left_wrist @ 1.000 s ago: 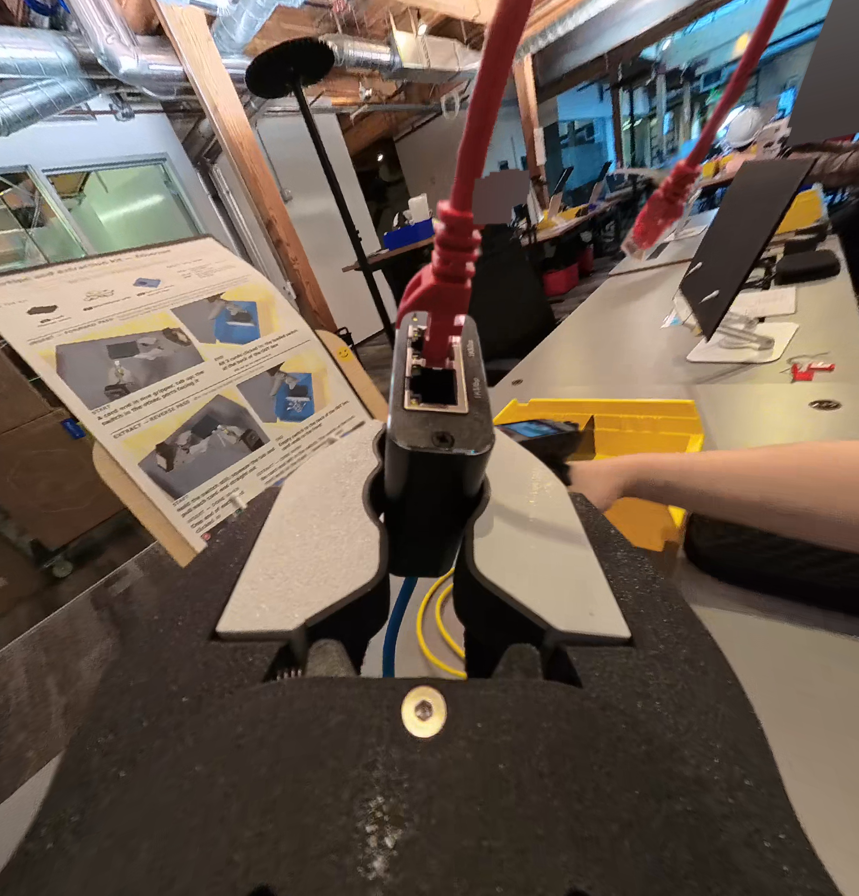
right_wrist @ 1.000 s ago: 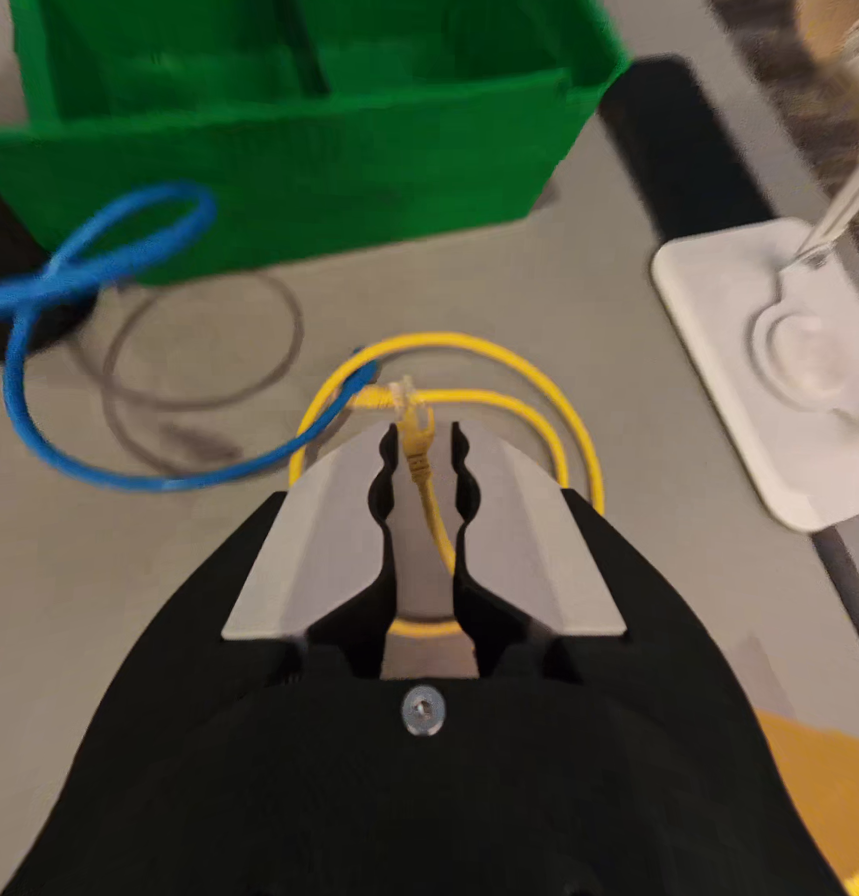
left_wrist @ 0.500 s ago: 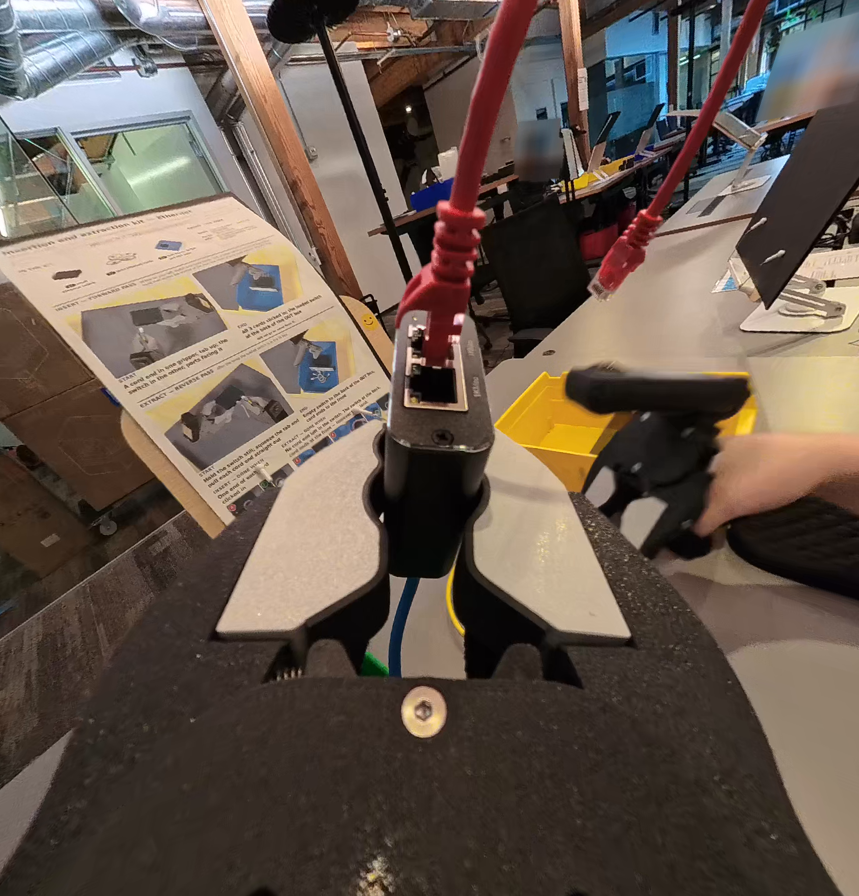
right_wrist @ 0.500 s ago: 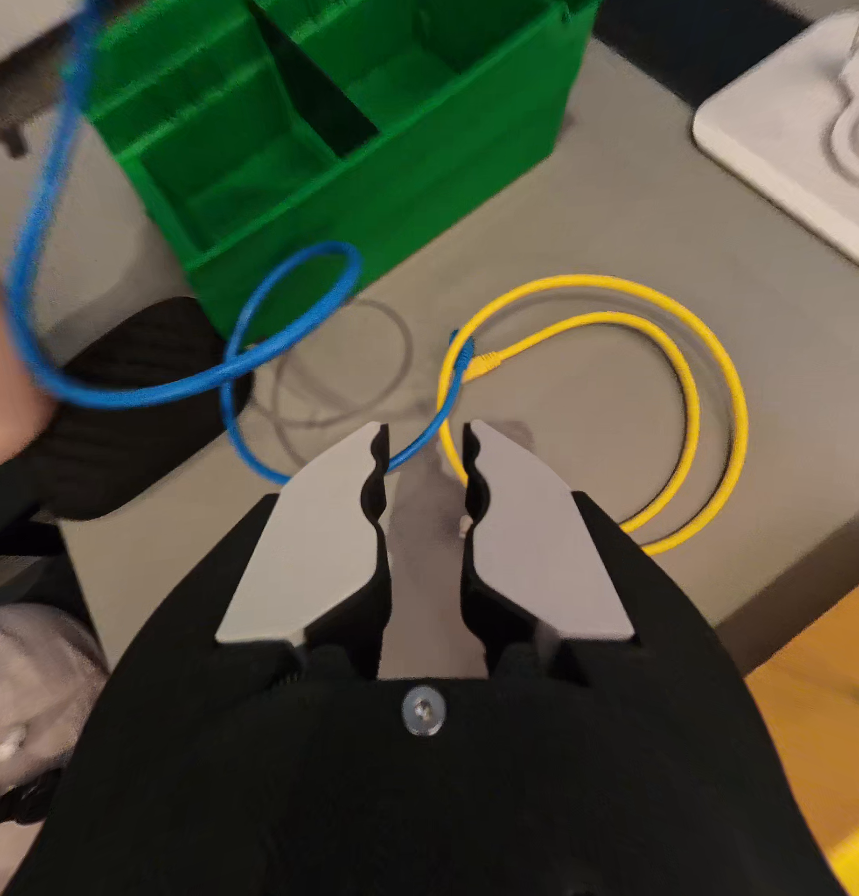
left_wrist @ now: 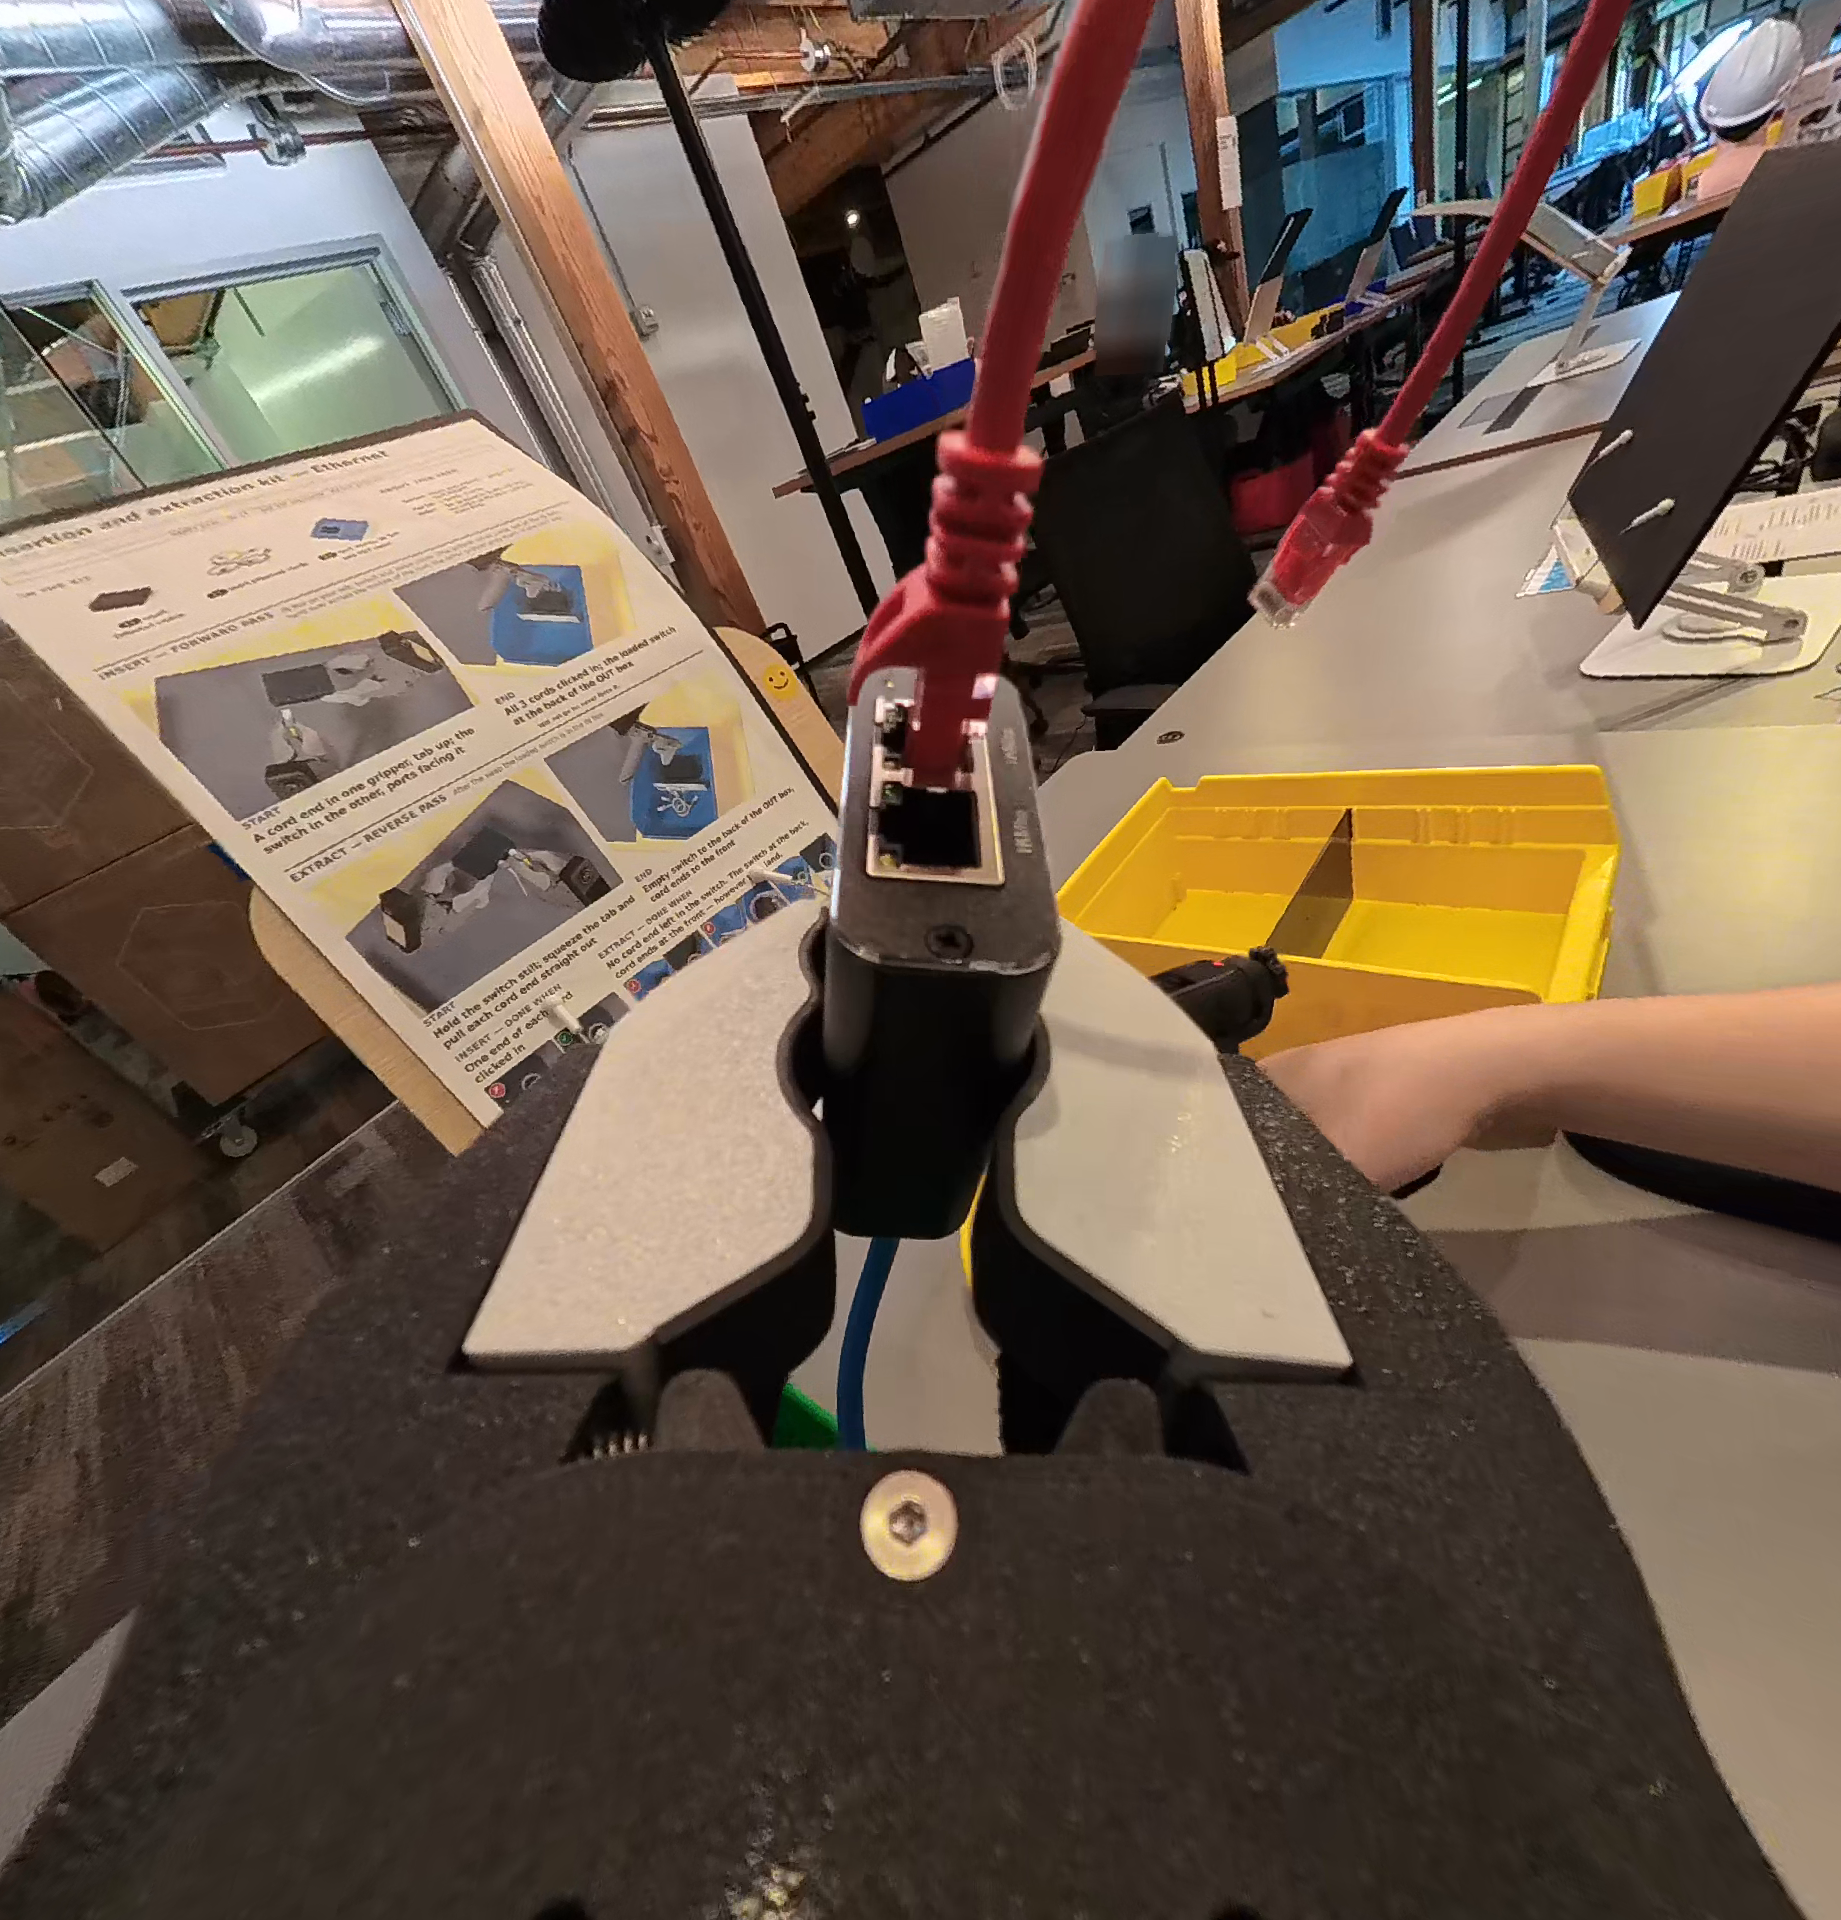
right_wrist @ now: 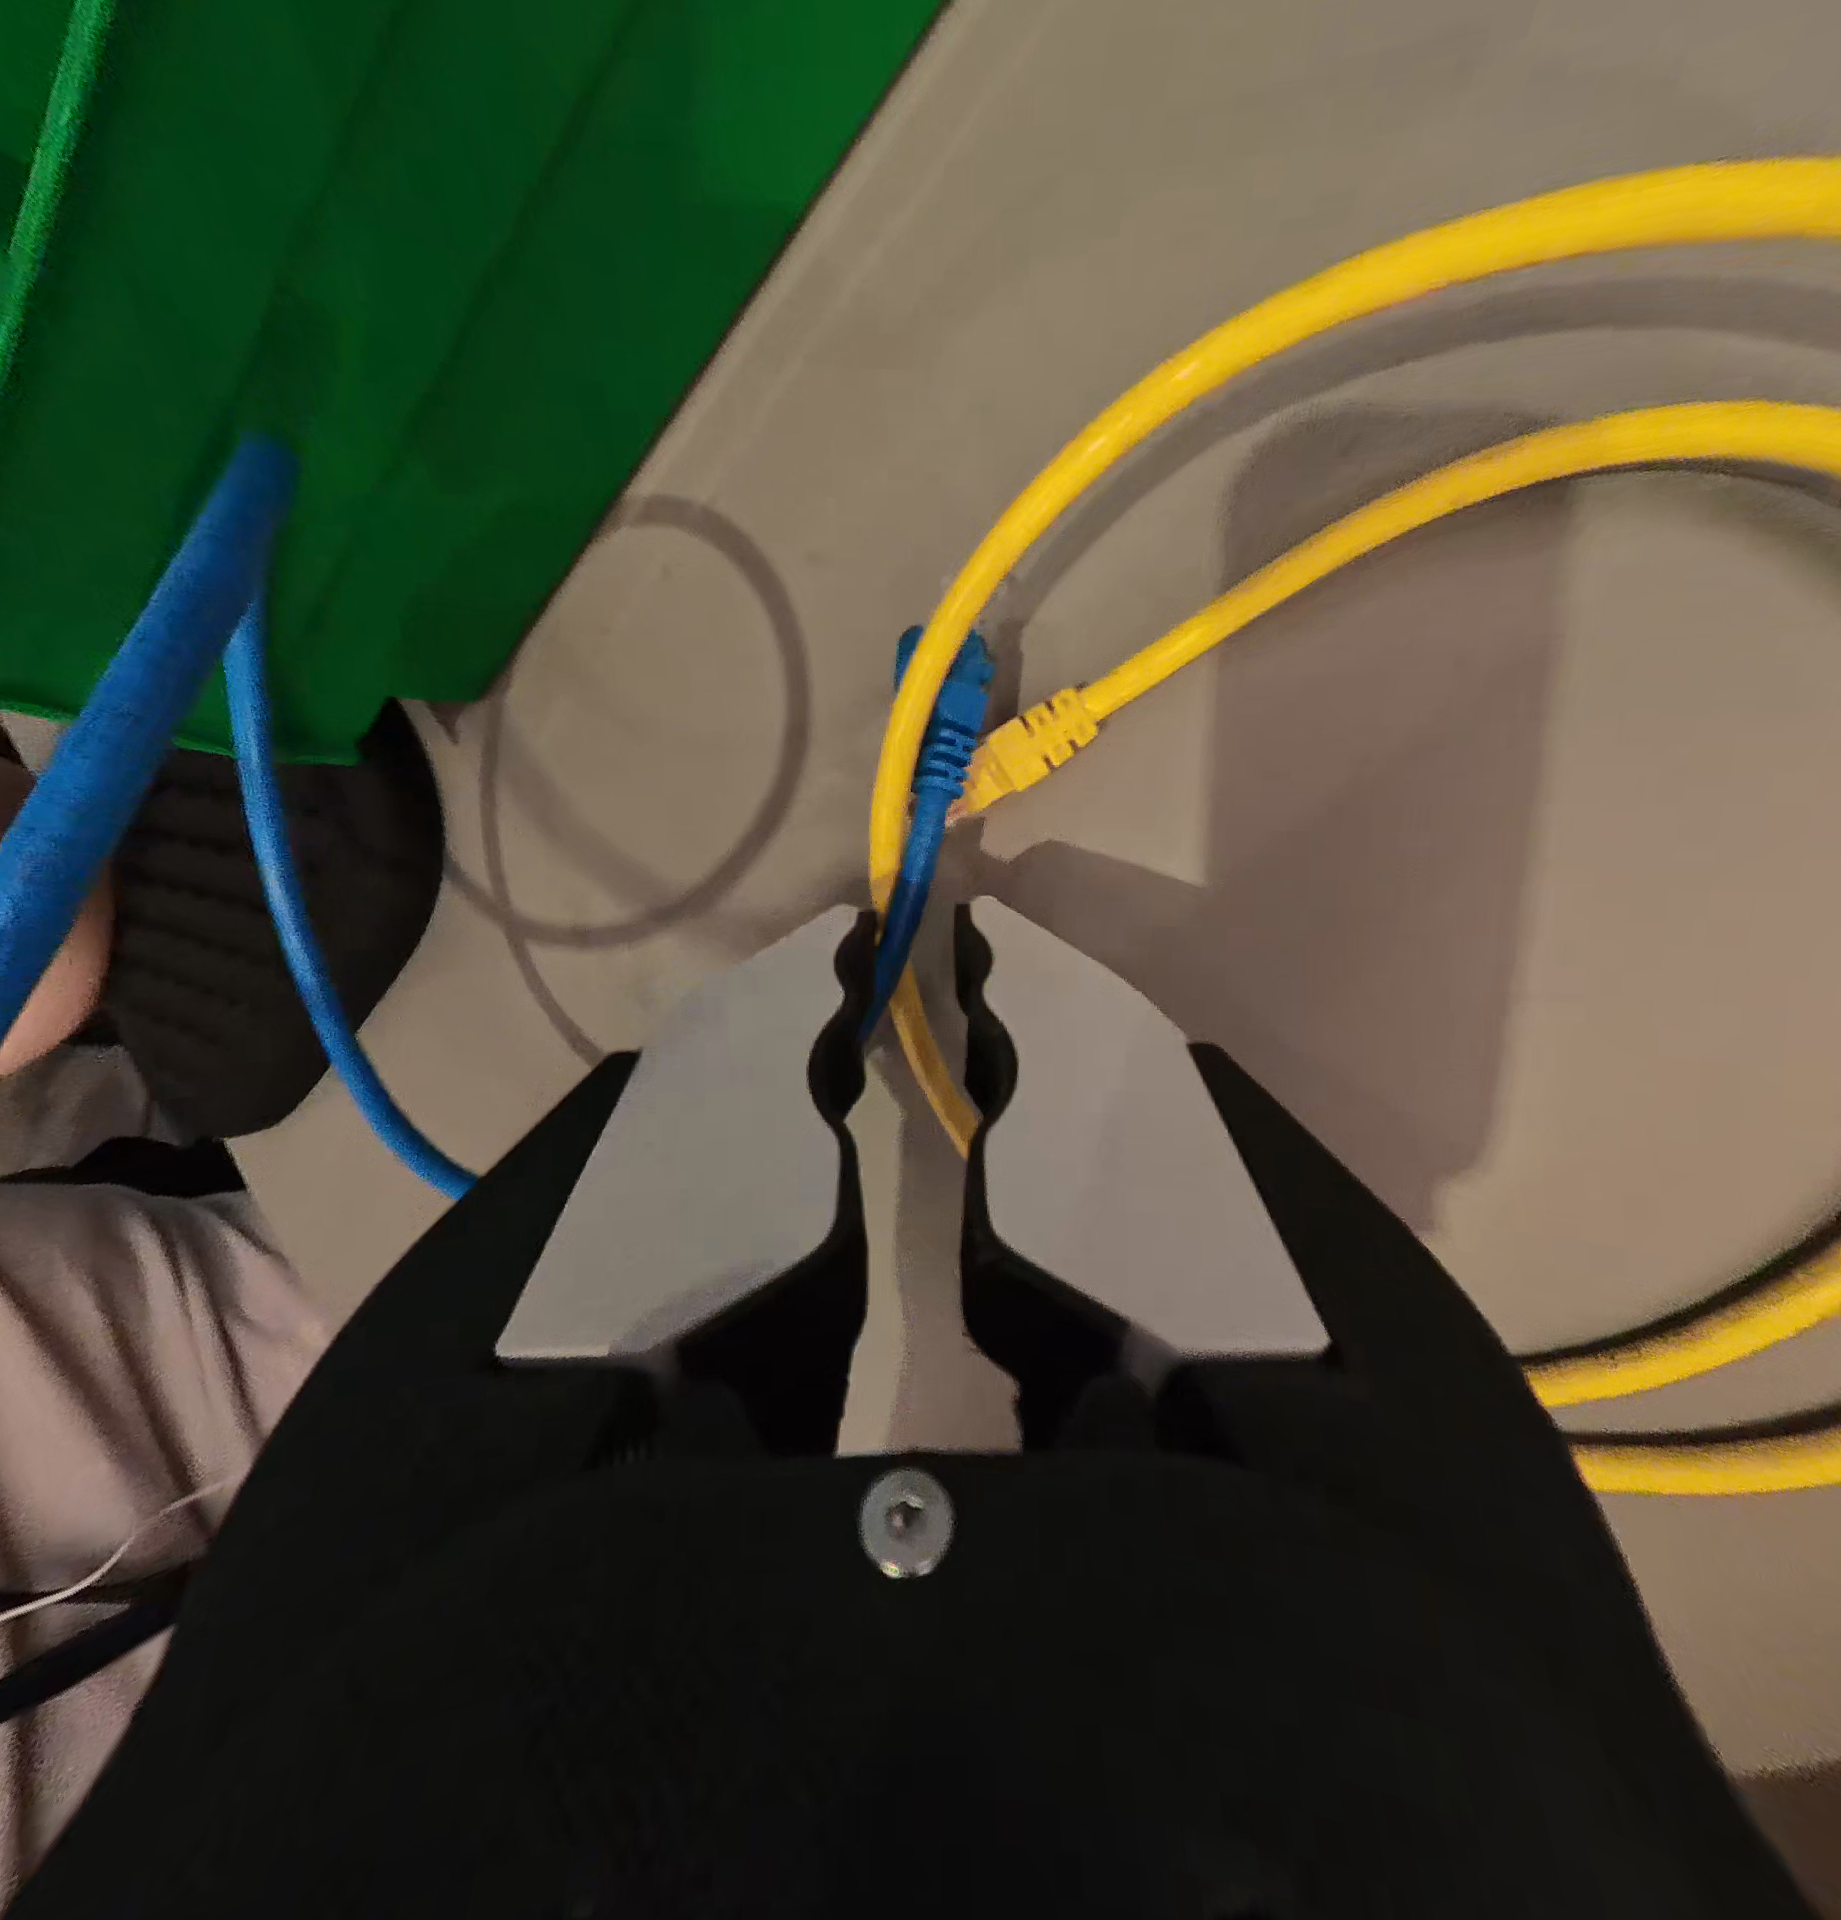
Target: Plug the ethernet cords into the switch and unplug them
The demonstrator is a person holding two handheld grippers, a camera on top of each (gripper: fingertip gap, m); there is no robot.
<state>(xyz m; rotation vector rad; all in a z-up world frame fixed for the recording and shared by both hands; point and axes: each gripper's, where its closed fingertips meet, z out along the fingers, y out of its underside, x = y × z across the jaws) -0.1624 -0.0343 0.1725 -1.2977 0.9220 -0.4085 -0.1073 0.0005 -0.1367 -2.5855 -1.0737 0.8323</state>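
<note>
My left gripper [left_wrist: 921,1049] is shut on a black switch [left_wrist: 937,997] and holds it upright, ports towards the camera. A red cord [left_wrist: 973,582] is plugged into an upper port; its free plug [left_wrist: 1311,545] hangs to the right. The lower port [left_wrist: 931,831] is empty. My right gripper [right_wrist: 911,925] is open, low over the grey table [right_wrist: 1518,831]. The blue cord [right_wrist: 921,831] runs between its fingertips, with the blue plug [right_wrist: 952,707] just ahead. A yellow plug [right_wrist: 1030,743] lies beside it, on the coiled yellow cord [right_wrist: 1311,281].
A green bin [right_wrist: 324,312] stands to the left of the cords. A yellow divided bin [left_wrist: 1415,883] sits on the table at the right, and a person's forearm [left_wrist: 1570,1070] reaches in front of it. An instruction board [left_wrist: 396,758] leans at the left. A tilted black panel on a stand [left_wrist: 1726,416] is at the far right. One gripper's finger ends stand about 30 centimeters off the other's.
My right gripper has dropped closer to the table and onto the blue cord, which now lies between its fingertips. My left gripper still holds the switch with the red cord in it.
</note>
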